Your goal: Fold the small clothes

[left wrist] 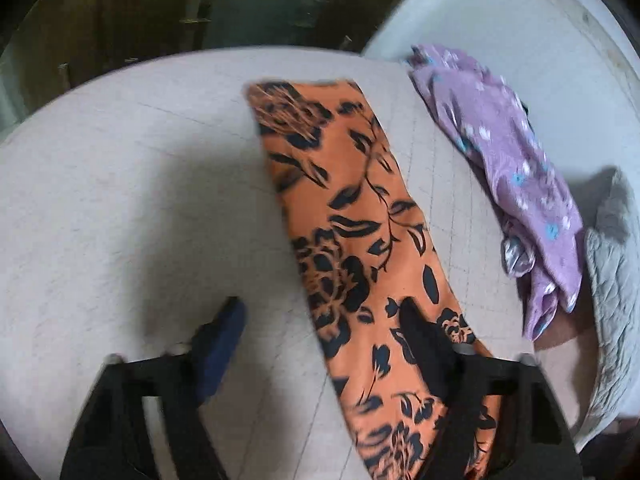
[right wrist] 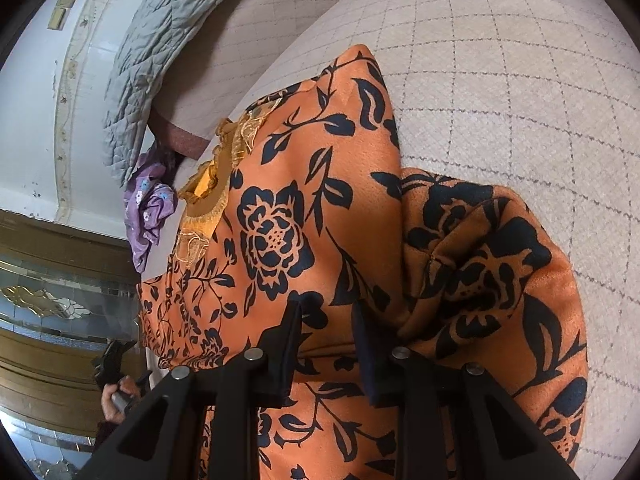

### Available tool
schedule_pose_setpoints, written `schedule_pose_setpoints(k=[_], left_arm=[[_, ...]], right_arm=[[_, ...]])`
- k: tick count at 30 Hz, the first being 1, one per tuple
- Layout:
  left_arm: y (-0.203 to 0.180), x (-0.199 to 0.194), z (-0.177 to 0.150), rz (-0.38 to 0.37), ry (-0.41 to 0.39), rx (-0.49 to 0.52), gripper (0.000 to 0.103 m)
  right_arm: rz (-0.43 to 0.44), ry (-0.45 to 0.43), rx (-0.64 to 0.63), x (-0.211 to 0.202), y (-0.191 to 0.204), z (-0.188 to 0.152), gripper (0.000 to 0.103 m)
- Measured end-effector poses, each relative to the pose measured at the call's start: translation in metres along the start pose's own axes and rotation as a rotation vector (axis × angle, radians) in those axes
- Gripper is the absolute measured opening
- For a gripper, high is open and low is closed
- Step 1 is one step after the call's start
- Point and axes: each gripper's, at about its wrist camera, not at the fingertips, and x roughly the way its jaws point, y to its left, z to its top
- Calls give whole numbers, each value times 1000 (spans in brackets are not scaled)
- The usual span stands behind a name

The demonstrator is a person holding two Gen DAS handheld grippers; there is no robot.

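While my right gripper pinches a fold of the orange flowered garment on the checked bed cover, my left gripper hangs with jaws apart over its narrow end, clamping nothing. I see a purple cloth and a grey quilt lying beside it, neither blocking either gripper.

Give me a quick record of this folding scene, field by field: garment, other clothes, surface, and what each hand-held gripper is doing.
garment: orange floral garment, partly folded
other clothes: purple floral cloth, bunched beside it
surface: checked bed cover
bedding: grey quilt
left hand-held gripper: open, over the garment's edge
right hand-held gripper: shut on a garment fold
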Motion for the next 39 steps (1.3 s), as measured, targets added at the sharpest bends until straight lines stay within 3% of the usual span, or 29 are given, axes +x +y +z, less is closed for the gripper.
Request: schedule_pose_setpoints(k=[2,3,4,5,7,11,16,22,26,30,31,34,37,39], left_arm=[[-6,6,2,21,-38,34,59],[-9,7,3,9,-62,58,47],[-11,9,4,-24,-61,79,17],[-11,13,6,-39,-46,82,9],[-12,9,8,-54,-52,76,8],[-43,-28,-1,-115,-139,215,7],[-118,-92,-39,-200,-180,486,7],[-219,-163,-138,-345,-143,832,7],[-268,-190,-235,-423,-57,1023,8],[-294,-184,-329,-370,104,1243,22],[-294,-184,-342,-353,112,1279,24],[-283,-188,-344,-325,84,1290,35],[-258,-181,-305,-251,10,1200,48],[-241,-171,-281,-188,-36,1142,49]], right_arm=[[8,1,-6,0,-1,0,30],[10,0,-12,1,-1,0,30],[12,-1,-21,1,-1,0,30],[12,-2,-33,2,-2,1,30],[6,-1,-55,2,0,1,30],[6,-1,-64,1,2,0,30],[9,1,-45,-6,1,1,30],[35,-93,-37,-40,1,8,31],[60,-169,-26,-66,-6,16,31],[77,-217,5,-83,-18,23,31],[78,-227,9,-87,-21,25,31],[89,-219,18,-90,-24,27,31],[87,-197,3,-84,-16,26,32],[79,-174,-22,-78,-8,22,40]])
